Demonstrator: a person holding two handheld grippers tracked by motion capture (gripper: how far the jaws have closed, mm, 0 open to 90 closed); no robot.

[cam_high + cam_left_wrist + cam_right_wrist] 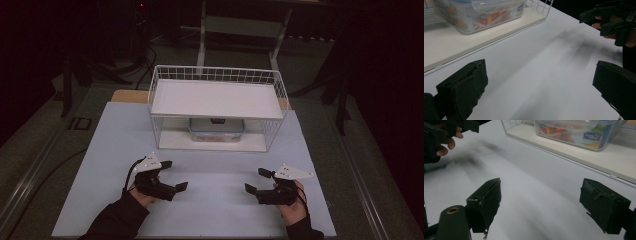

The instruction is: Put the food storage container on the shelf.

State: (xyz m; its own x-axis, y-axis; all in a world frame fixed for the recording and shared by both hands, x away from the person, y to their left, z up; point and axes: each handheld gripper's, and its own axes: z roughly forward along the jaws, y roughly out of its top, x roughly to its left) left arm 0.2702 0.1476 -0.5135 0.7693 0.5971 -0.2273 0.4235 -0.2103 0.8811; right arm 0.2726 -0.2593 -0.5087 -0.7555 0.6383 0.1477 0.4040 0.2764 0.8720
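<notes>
In the high view the left gripper (174, 175) and the right gripper (252, 180) hover low over the pale worktop (115, 165), well apart from each other, jaws spread and holding nothing, tips turned inward toward one another. The box (216, 129), a clear lidded container, sits ahead of both on the bottom board of a white wire rack (280, 90), roughly midway between the grippers and well apart from each. The rack's upper shelf (216, 98) overhangs the box and hides most of it, so only its front edge and a hint of coloured contents can be made out; the room beyond is too dark to read. In the left gripper view the gripper's (541, 85) jaws stand wide apart over bare worktop (544, 70), the box (474, 17) lies up and to the left on the rack's board, cut off by the frame's top, and the right gripper (599, 18) appears at upper right in a hand. In the right gripper view the gripper (540, 200) is likewise released, the box (574, 133) sits at upper right, cut off at the top, its contents blurred orange and red, and the left gripper (449, 130) shows at upper left. Nothing lies on the worktop between grippers and rack.
</notes>
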